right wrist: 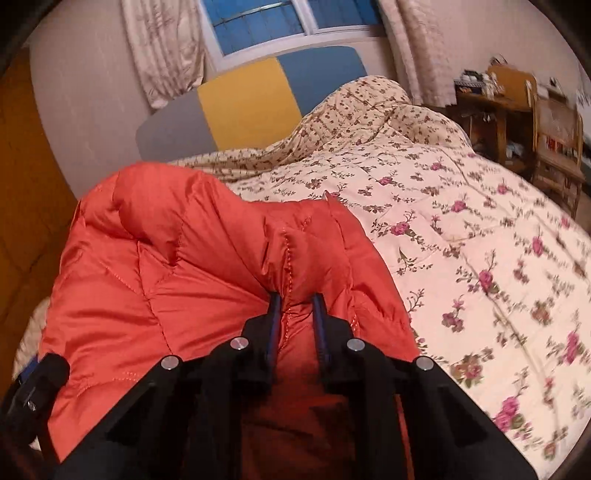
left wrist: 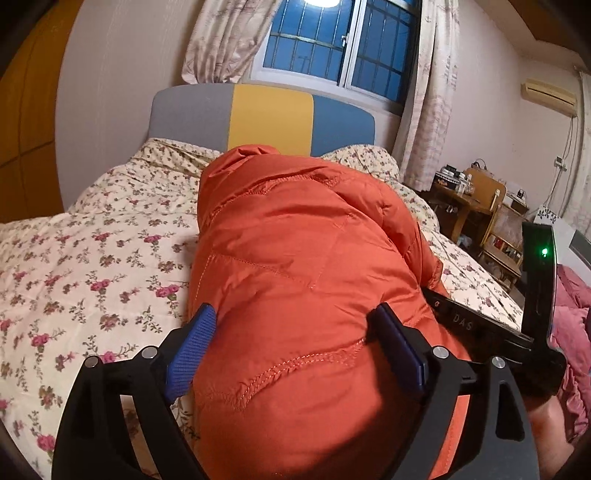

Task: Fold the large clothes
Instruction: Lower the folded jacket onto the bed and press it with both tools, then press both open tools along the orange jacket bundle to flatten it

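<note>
Warm, dim indoor light, heavy fisheye warp in both views

A ceiling lamp (left wrist: 320,2) glared at the top, the window (left wrist: 341,44) was dusk blue, and the bedspread (right wrist: 480,258) smeared with motion blur on the right.

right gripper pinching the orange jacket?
Yes: the right gripper has its pads closed on a ridge of the orange jacket.

One orange jacket (left wrist: 303,258); one floral quilt (left wrist: 92,258); one headboard (left wrist: 266,114); one window (left wrist: 332,40).
</note>
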A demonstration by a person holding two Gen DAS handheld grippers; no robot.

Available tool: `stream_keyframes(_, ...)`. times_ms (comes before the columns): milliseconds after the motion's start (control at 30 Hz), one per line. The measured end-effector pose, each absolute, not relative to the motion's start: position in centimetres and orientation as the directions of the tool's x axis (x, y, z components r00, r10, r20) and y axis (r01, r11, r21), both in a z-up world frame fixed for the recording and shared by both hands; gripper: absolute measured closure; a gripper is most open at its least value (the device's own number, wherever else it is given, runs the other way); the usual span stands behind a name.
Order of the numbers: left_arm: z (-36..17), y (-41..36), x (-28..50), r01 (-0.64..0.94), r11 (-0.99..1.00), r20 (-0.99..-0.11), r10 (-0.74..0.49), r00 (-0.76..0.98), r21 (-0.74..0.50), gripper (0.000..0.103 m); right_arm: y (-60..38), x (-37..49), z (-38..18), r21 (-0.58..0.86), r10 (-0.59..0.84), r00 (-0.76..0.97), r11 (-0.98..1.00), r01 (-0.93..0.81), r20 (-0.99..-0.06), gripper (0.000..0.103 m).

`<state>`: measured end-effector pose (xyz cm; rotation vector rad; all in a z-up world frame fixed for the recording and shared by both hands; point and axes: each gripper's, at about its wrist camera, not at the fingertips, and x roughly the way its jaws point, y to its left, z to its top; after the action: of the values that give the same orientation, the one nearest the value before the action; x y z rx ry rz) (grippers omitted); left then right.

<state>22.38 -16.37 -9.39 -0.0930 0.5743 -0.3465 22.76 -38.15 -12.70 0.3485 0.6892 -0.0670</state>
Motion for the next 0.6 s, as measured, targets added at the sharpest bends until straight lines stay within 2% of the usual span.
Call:
stream_keyframes(67,-9.3,-15.9,22.7,0.289,0.936,-0.530,-0.351,0.772,-0.200,0.016,-38.2,22.5,-11.6,0.300,0.083,0.770,0.943,0.145,-0.632,0.082)
stream_keyframes(133,-8.9,-15.2,23.3,0.270,0.939,-0.535,-0.342,0.772,-0.212,0.016,-38.8,22.0,-10.2,0.338,0.115,0.779,0.932,0.130,-0.617,0.072)
stream_keyframes(333,-6.5,-14.8,26.3,0.192,0.968,-0.528,-0.250,0.812,-0.162,0.016,-37.5,21.5,-5.0,0.326,0.161,0.828,0.945,0.028,-0.537,0.072)
stream_keyframes(467,-5.2,-15.9,29.0,0.137,0.986,-0.541,-0.167,0.825,-0.095,0.016,-35.6,24.5,-4.6,0.293,0.210,0.798,0.955,-0.044,-0.565,0.073)
stream_keyframes(600,-5.2,-18.1,32.4,0.125,0.992,-0.601,-0.112,0.792,-0.020,0.016,-35.5,28.0,-6.6,0.214,0.164,0.774,0.976,-0.037,-0.612,0.079)
